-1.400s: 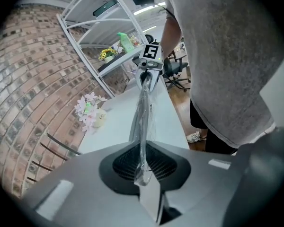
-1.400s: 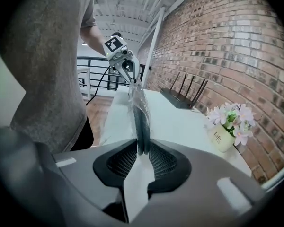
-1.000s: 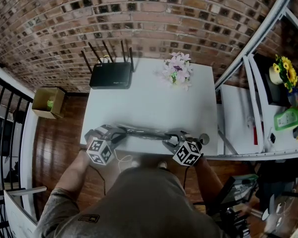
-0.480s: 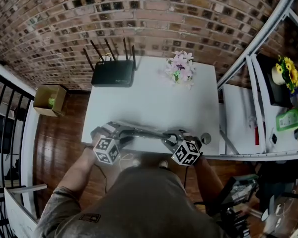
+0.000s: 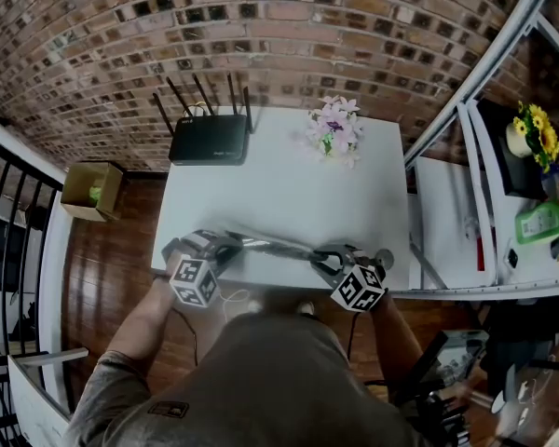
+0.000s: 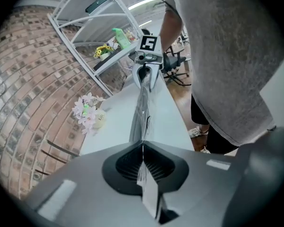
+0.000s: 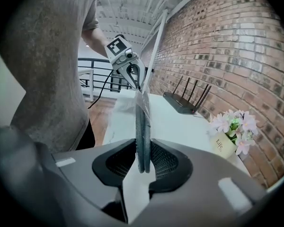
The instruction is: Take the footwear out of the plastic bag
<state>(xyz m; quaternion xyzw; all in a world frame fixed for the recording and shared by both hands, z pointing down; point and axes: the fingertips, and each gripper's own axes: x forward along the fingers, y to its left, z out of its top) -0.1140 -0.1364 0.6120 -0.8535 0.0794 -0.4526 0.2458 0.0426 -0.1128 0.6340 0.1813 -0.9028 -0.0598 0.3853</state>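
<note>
Left tongs [image 6: 142,150] just snapped closed, now clenched on a thin edge of the plastic bag [image 5: 270,247]. Right tongs [image 7: 143,157] also just closed in, grasping the flat grey footwear [image 7: 142,122] through the film. Bag is stretched between both along the counter's [image 5: 279,189] lower edge, lower centre of head view, footwear inside. Router [image 5: 208,140] is at the counter's upper left.

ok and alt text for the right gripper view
The right gripper, its jaws just closed, clamps grey footwear in a clear plastic bag, stretched to the left gripper over a white table; router and flowers behind.
</note>
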